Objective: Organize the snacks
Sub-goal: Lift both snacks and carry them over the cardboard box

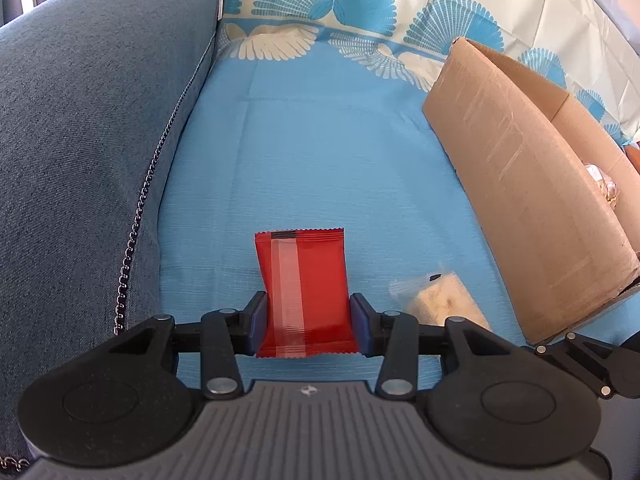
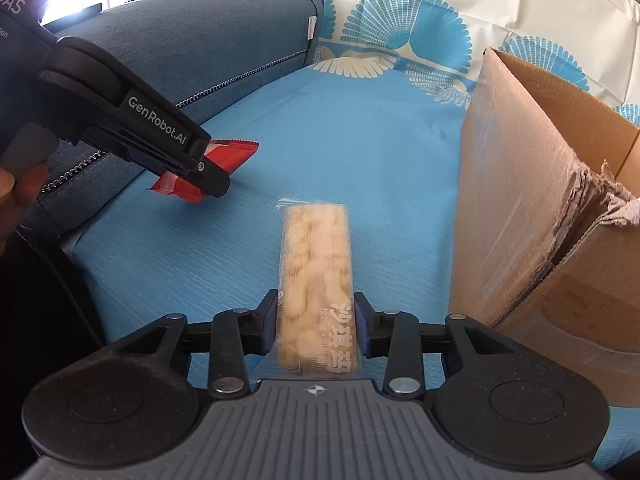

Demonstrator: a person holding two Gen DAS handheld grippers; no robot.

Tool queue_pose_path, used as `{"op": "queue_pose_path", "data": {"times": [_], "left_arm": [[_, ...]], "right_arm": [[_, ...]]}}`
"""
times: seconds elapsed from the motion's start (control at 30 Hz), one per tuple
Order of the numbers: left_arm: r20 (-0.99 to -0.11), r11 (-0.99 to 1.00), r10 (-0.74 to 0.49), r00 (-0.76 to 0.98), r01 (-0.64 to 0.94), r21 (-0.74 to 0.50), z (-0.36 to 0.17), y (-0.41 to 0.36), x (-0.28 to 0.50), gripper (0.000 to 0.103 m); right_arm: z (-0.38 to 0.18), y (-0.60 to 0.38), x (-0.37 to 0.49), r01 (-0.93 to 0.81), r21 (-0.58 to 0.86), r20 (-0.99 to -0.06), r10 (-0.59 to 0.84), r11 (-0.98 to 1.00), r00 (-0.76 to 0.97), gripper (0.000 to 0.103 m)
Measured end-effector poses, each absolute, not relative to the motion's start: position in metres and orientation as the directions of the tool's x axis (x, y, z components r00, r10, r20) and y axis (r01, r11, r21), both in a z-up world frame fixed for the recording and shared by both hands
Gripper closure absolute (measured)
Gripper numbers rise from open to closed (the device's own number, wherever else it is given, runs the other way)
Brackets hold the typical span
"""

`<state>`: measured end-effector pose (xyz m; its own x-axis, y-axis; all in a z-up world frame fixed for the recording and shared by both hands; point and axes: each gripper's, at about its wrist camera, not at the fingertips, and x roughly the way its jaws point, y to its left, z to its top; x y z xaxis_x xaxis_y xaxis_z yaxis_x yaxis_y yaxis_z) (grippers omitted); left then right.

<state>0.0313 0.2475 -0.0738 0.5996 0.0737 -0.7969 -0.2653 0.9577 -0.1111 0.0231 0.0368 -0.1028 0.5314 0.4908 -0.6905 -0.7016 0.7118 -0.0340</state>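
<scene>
Pointing fwd: red pkt, lengthwise.

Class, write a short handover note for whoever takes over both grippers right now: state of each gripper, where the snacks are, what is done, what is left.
Left gripper: shut on the red foil snack packet, above the blue patterned cloth.
Right gripper: shut on the long clear-wrapped beige rice bar, also above the cloth.
Open brown cardboard box stands to the right; one wrapped item shows inside.
Done: both snacks gripped.
Left: probably carry both to the box and release.
</scene>
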Motion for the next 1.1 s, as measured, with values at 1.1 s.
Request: {"op": "queue_pose_path", "data": {"times": [1.1], "left_arm": [[-0.602, 0.943, 0.105, 0.791, -0.272, -0.193, -0.041, 0.247, -0.011, 0.055]], "right_arm": [[-0.011, -0.045, -0.015, -0.647, 0.0, -0.385, 0.597, 0.762, 0.704, 0.065]]}}
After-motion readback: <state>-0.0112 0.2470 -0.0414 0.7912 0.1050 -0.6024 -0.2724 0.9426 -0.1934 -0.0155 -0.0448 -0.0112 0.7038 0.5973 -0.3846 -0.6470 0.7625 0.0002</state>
